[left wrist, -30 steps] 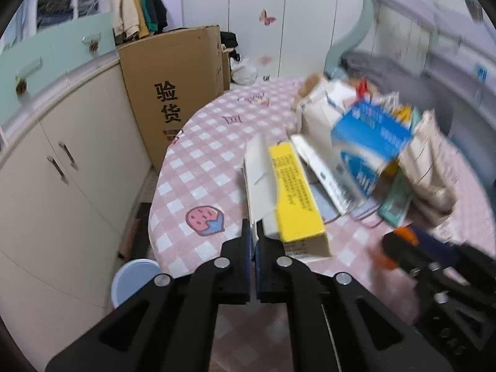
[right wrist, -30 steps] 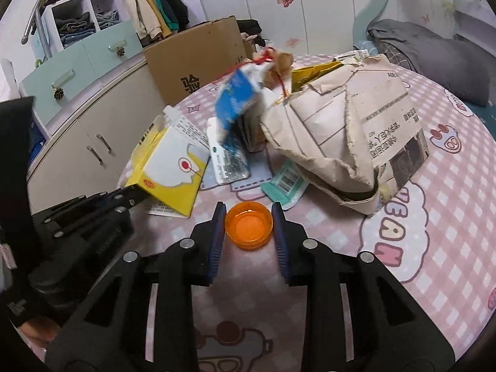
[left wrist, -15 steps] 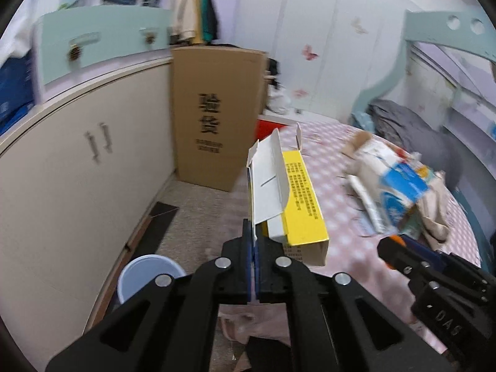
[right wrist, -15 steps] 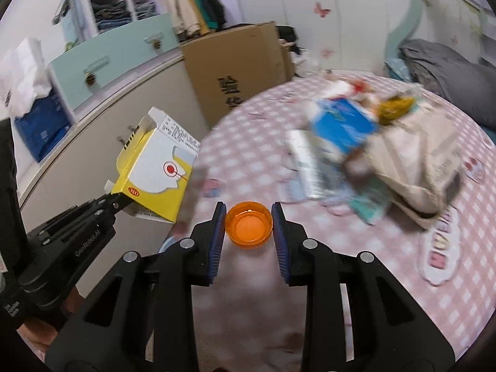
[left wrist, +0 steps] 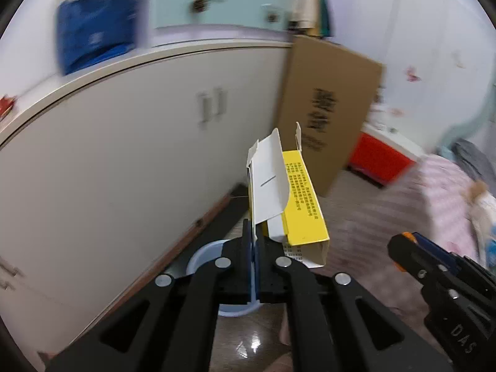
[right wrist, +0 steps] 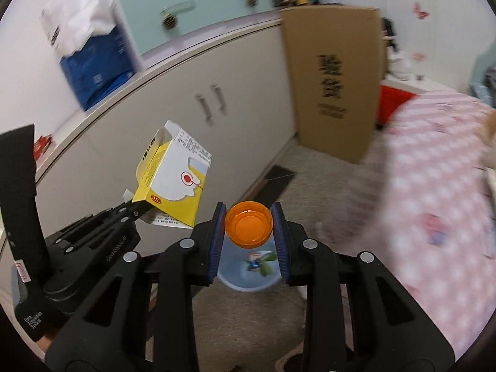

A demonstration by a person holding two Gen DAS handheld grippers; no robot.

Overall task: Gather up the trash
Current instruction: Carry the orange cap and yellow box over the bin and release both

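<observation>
Both loads now swung off table, over floor. Left gripper (left wrist: 254, 241) pinches yellow box (left wrist: 297, 198) by flap. Right gripper (right wrist: 248, 229) clamps orange cap (right wrist: 248, 228). Blue bin (right wrist: 251, 274) directly below cap, below-left of box: drop looks near.

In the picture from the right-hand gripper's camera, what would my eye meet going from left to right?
The left gripper → yellow and white carton it holds → orange cap in the right gripper → tall cardboard box → pink checked tablecloth.
</observation>
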